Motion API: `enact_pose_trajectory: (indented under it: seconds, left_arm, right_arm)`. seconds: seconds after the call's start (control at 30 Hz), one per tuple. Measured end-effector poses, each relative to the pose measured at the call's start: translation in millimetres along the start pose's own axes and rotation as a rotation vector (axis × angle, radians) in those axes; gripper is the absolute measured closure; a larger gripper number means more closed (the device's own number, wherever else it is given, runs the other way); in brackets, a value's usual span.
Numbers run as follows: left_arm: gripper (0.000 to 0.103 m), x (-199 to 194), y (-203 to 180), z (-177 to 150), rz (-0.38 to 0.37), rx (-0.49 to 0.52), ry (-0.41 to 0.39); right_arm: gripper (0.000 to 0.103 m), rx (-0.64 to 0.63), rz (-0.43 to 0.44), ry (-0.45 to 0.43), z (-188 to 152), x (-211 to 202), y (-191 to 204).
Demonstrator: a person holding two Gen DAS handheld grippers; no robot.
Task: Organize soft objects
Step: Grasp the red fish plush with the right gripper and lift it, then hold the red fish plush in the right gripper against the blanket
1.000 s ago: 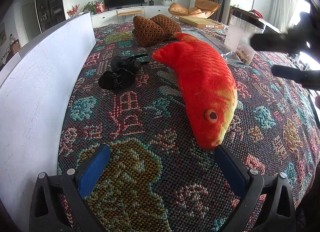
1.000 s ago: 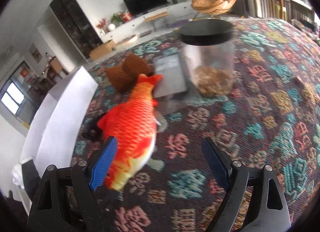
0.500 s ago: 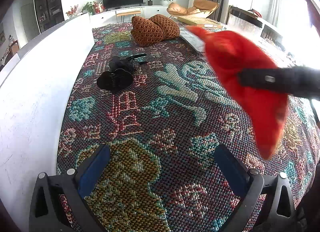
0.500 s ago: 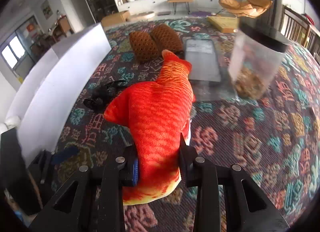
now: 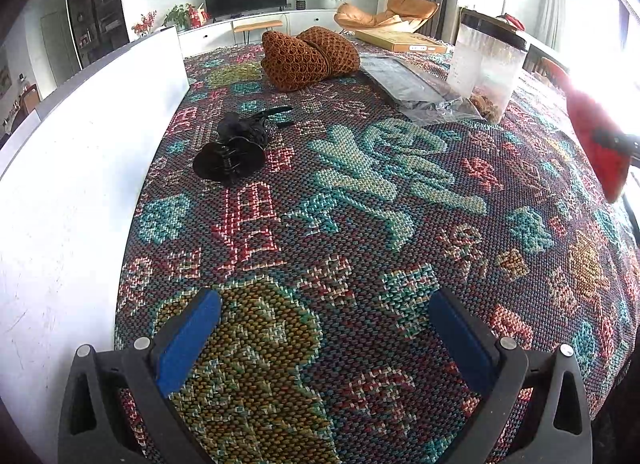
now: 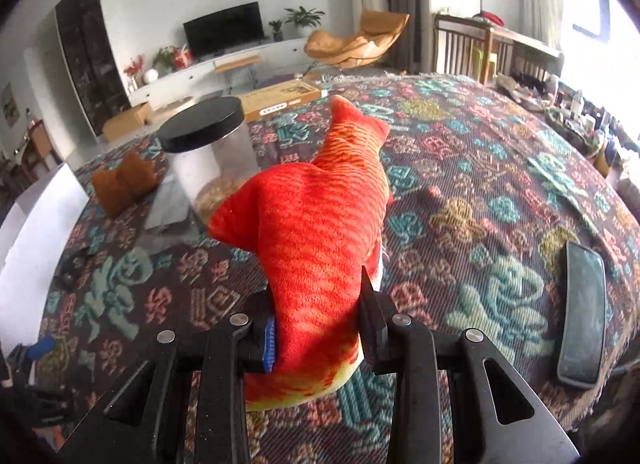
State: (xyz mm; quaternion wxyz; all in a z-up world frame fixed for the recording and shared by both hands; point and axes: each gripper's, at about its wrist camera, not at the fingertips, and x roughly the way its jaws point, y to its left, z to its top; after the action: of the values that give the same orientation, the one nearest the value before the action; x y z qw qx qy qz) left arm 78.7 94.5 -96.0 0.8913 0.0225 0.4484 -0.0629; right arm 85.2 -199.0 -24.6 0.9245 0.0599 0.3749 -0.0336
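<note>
Right gripper (image 6: 316, 328) clamped on orange plush fish (image 6: 316, 232), jaws just closed, fish apparently lifted above patterned worktop (image 6: 460, 192). Left gripper (image 5: 324, 328) wide open, empty, over worktop.

A: How does the right gripper (image 6: 316, 328) stand?

B: Angled downward, its jaws drawn close, both pads pressed into the body of the plush fish (image 6: 316, 232), which it holds up off the surface. The jaws have just eased slightly wider, with the fish between them.

A: And the left gripper (image 5: 326, 334)?

B: Tilted down too, low over the surface, its blue pads (image 5: 188, 340) spread wide with nothing between them.
</note>
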Motion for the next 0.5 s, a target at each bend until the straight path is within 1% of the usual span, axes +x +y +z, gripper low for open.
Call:
enact_pose_trajectory:
  seconds: [0.07, 0.13, 0.17, 0.2, 0.27, 0.3, 0.37, 0.43, 0.5]
  left_arm:
    - [0.000, 0, 0, 0, 0.000, 0.001, 0.000]
    - [0.000, 0, 1, 0, 0.000, 0.001, 0.000]
    - [0.000, 0, 1, 0, 0.000, 0.001, 0.000]
    - [0.000, 0, 1, 0, 0.000, 0.001, 0.000]
    - [0.000, 0, 1, 0, 0.000, 0.000, 0.000]
    - [0.000, -1, 1, 0, 0.000, 0.001, 0.000]
    - [0.000, -1, 1, 0, 0.000, 0.001, 0.000]
    - [0.000, 1, 1, 0, 0.000, 0.000, 0.001]
    - [0.000, 1, 0, 0, 0.000, 0.000, 0.001]
  right_arm:
    - [0.065, -0.036, -0.047, -0.010, 4, 19, 3]
    - [0.060, -0.049, -0.071, 0.022, 3, 42, 4]
    - [0.050, -0.041, -0.068, 0.046, 1, 51, 3]
    - [0.036, -0.028, -0.067, 0.068, -3, 58, 1]
    - [0.025, -0.006, -0.067, 0.059, -10, 60, -1]
    - [0.022, -0.003, -0.080, 0.052, -14, 60, -1]
    - [0.020, 0.020, -0.069, 0.097, -15, 66, -6]
    - [0.019, 0.050, -0.043, 0.101, -15, 68, -13]
    - [0.018, 0.040, -0.054, 0.105, -15, 69, -12]
